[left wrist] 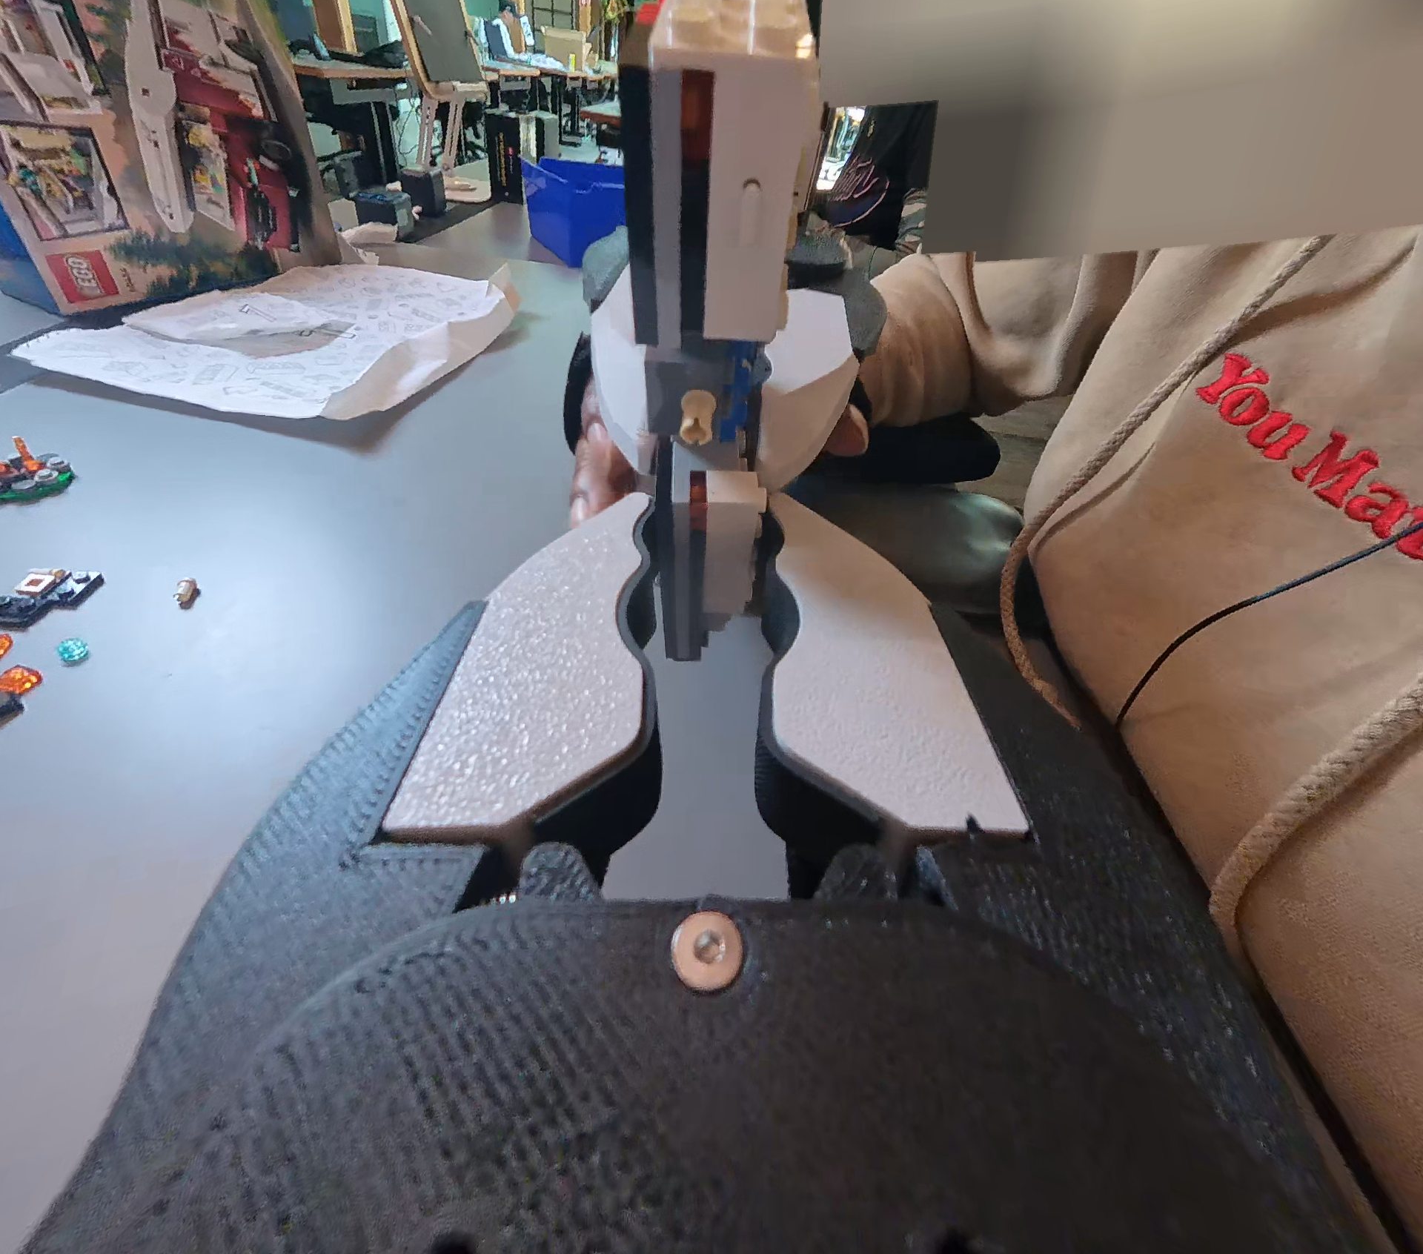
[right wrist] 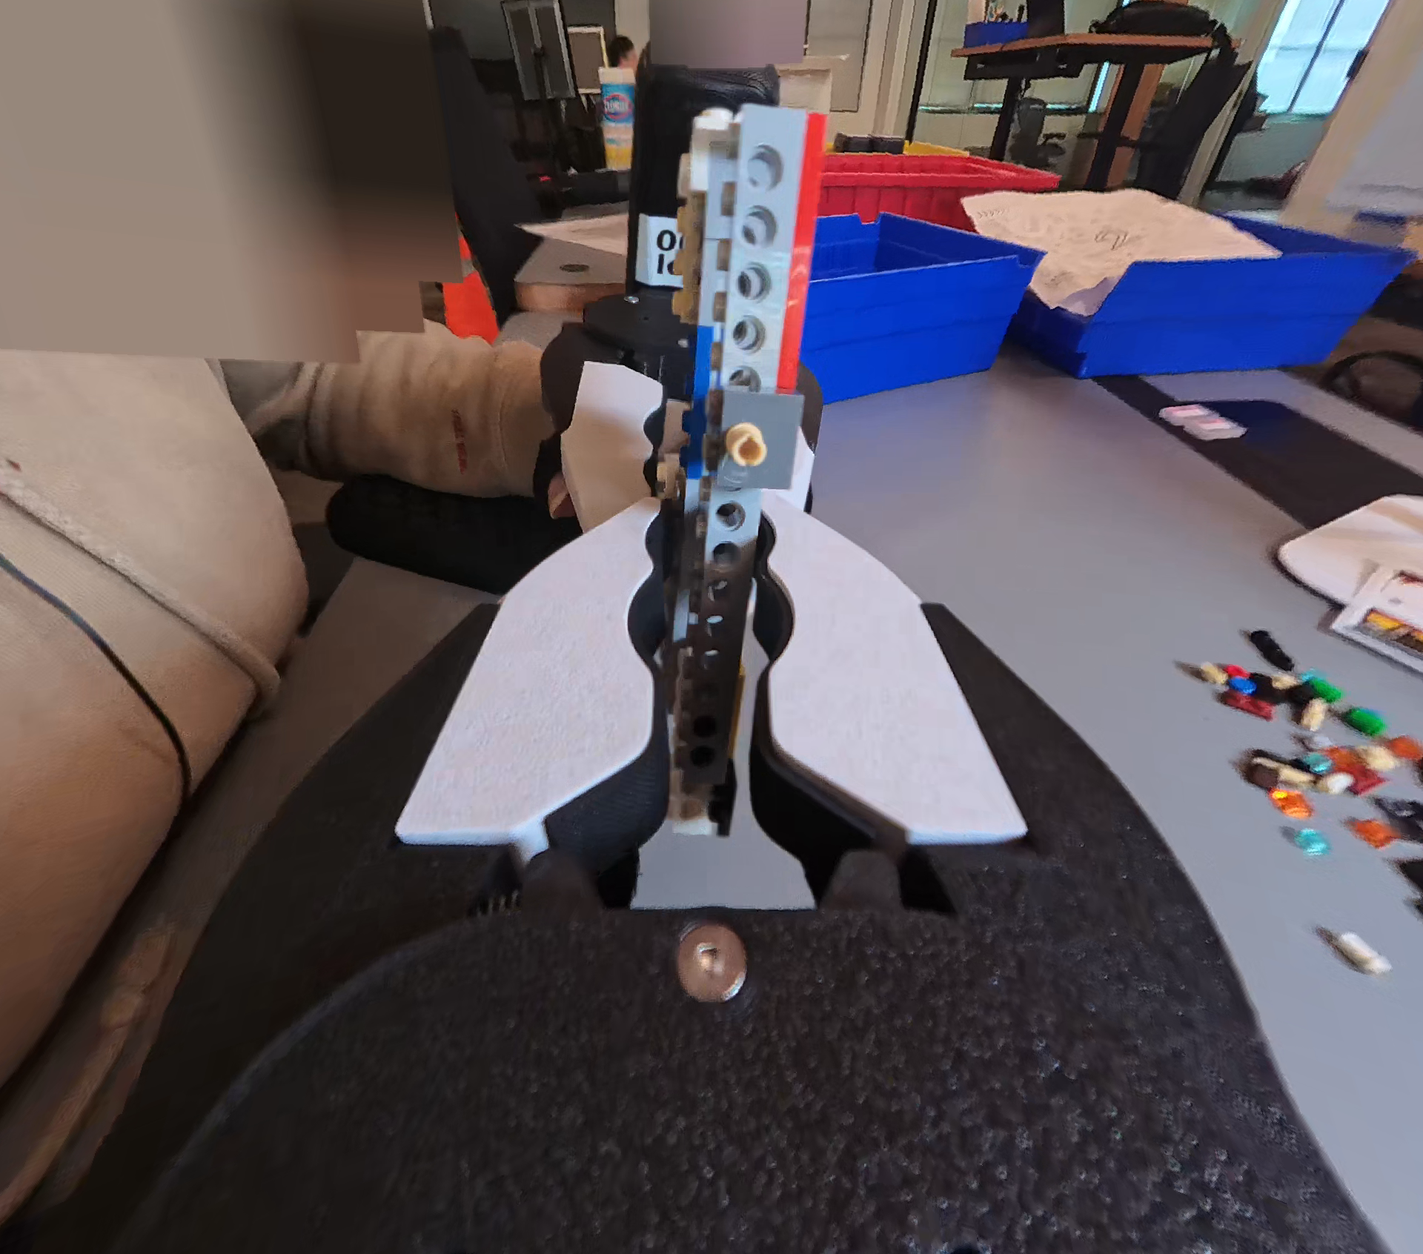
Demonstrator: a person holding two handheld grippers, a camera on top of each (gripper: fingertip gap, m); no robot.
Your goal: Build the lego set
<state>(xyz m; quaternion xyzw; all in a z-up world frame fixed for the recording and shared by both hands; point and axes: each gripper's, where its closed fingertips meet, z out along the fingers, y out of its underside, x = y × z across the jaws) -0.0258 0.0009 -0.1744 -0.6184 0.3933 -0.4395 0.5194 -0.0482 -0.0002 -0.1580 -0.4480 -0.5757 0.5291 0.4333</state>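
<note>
The half-built lego assembly (left wrist: 712,262) is held upright in the air above the grey worktop (left wrist: 269,601), close to the person's chest, clamped from both sides. It is a tall narrow stack: white, black and grey bricks on the face seen in the left wrist view, a grey holed beam with a red strip and blue plates on the face seen in the right wrist view. A tan pin (right wrist: 745,445) sticks out of a grey block at mid height.

The left hand-held gripper (left wrist: 712,570) is closed narrow on the lower end of the assembly; the right hand-held gripper (right wrist: 712,601) pinches it likewise from the opposite side. Each shows beyond the model in the other's view.

This looks like a mid-build pause, the model being steadied or turned between pieces. The next move probably calls for one hand-held gripper to let go and fetch a part from the loose pieces (right wrist: 1309,740) near the worktop's right edge, while the other keeps hold. An opened paper bag (left wrist: 269,339) and the set's box (left wrist: 138,85) lie toward the far left.
</note>
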